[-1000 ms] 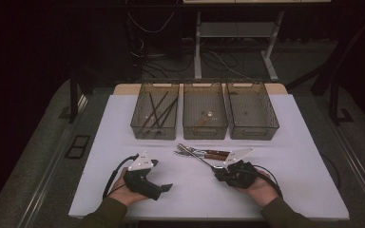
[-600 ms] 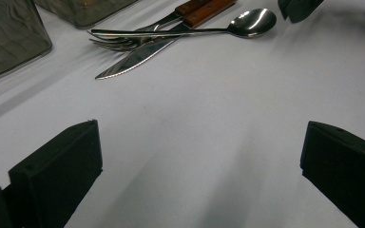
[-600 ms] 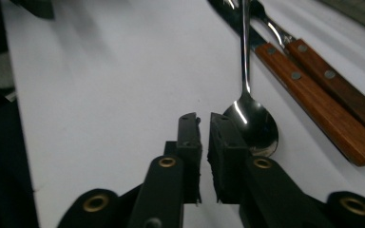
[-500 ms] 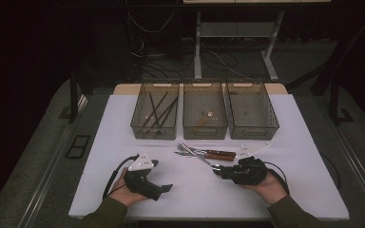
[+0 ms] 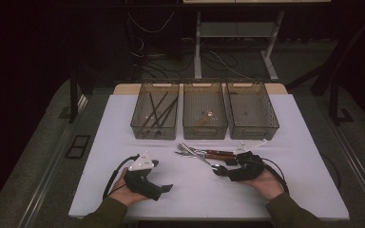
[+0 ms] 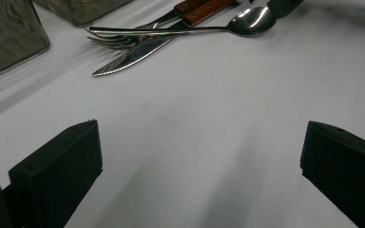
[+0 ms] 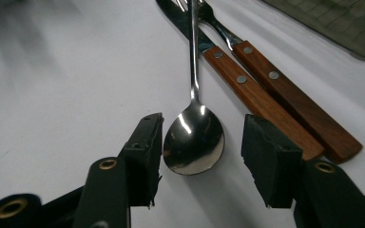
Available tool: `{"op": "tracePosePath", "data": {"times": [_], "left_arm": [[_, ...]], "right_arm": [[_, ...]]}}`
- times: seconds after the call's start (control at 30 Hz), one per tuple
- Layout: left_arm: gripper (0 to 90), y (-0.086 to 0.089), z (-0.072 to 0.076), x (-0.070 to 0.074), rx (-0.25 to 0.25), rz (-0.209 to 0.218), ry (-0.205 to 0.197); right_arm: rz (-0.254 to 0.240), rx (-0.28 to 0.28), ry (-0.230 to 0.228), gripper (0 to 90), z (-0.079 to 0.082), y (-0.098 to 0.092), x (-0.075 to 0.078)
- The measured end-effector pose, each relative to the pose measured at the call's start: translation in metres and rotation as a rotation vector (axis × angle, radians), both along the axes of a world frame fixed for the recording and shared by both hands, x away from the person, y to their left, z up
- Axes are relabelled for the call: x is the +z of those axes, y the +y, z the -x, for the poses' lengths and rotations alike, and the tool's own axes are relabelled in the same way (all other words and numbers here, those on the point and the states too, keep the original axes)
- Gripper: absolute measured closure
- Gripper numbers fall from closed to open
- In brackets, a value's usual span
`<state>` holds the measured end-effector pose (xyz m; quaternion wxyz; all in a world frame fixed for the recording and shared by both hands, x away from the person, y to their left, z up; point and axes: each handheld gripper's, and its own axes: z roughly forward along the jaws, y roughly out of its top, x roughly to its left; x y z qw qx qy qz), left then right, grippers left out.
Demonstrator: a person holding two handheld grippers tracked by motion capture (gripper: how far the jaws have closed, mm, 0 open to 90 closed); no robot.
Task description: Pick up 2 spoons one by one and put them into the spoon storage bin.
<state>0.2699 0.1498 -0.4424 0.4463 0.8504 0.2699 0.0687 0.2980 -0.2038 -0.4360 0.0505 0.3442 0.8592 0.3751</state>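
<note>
At the bottom of the right gripper view the right gripper [image 7: 202, 156] stands with its jaws partway apart, having just been opening, and the bowl of the spoon [image 7: 193, 140] lies between them on the white table [image 7: 52, 95], neither pad pressing on it. Its thin stem runs up the frame, across the wooden-handled knife [image 7: 261, 102] and beside the fork [image 7: 294, 102]. In the lower left of the high view the left gripper [image 5: 164, 189] rests on the table, jaws wide and bare, well apart from the cutlery. Farther up that view three mesh bins [image 5: 204, 116] stand in a row. The step in hand looks like taking the spoon for sorting; the next move calls for closing squarely on the bowl or stem and lifting without dragging the knife along
</note>
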Motion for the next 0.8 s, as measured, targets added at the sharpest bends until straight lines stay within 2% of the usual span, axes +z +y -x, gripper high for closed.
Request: {"op": "tracePosePath", "data": {"times": [0.27, 0.37, 0.5, 0.67, 0.8], "left_arm": [[0.0, 0.0, -0.0003, -0.0002, -0.003, -0.004, 0.003], [0.0, 0.0001, -0.0001, 0.0001, -0.004, -0.004, 0.002], [0.0, 0.0001, 0.0, 0.0001, -0.004, -0.003, 0.003], [0.0, -0.0003, -0.0005, -0.0005, -0.007, -0.006, 0.003], [0.0, -0.0005, -0.0002, -0.0005, -0.006, -0.007, 0.002]], "right_arm": [[0.034, 0.015, 0.014, 48.2, 0.0006, 0.0058, -0.0077], [0.046, 0.023, 0.006, 48.1, 0.0017, 0.0077, -0.0095], [0.032, 0.013, 0.007, 47.7, 0.001, 0.0058, -0.0084], [-0.015, -0.021, 0.0, 47.5, -0.0014, 0.0012, -0.0049], [-0.013, -0.034, -0.001, 49.3, -0.0035, 0.0013, -0.0064]]}}
